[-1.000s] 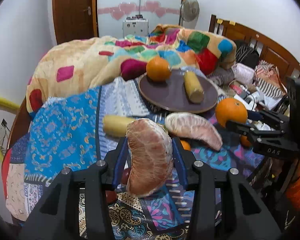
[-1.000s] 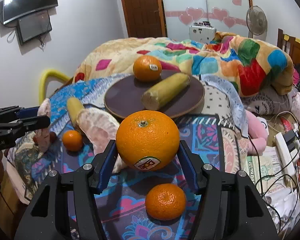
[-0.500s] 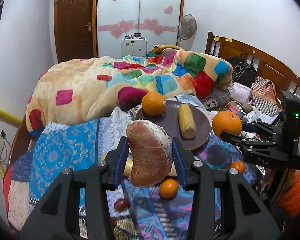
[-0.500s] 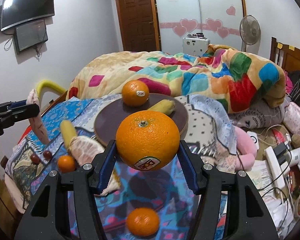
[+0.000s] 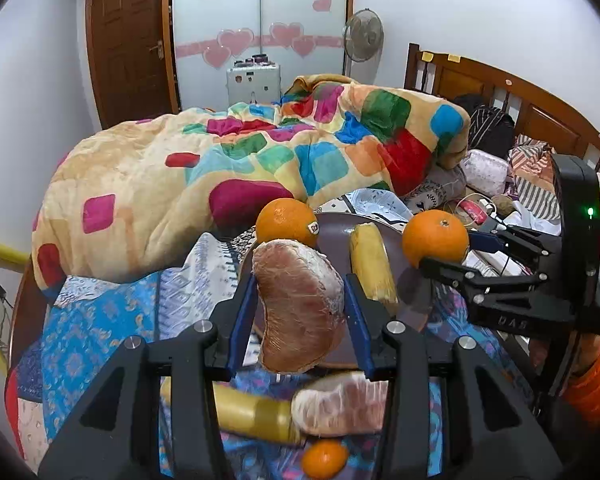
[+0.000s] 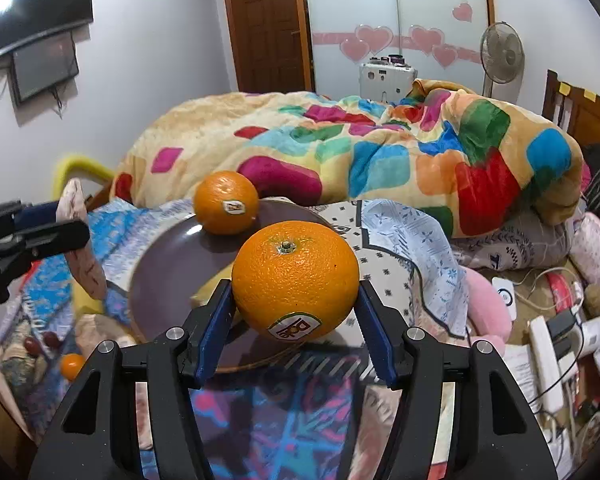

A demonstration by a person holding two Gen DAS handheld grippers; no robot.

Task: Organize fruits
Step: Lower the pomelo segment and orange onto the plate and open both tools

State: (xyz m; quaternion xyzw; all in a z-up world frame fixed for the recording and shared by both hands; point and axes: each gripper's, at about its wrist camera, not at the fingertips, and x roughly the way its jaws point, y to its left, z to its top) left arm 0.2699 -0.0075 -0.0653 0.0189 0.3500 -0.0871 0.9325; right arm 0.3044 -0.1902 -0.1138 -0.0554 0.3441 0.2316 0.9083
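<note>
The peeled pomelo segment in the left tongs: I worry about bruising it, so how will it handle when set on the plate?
The pomelo segment looks soft: only a thin membrane covers its flesh, so hard squeezing would probably bruise it. Its curved wedge shape will likely settle flat on the plate, not roll like the orange there.

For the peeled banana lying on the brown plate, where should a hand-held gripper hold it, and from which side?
Grip the banana across its middle, coming from above: it lies flat and lengthwise on the plate, so both long sides are free, and the sticker orange sits apart from it.
</note>
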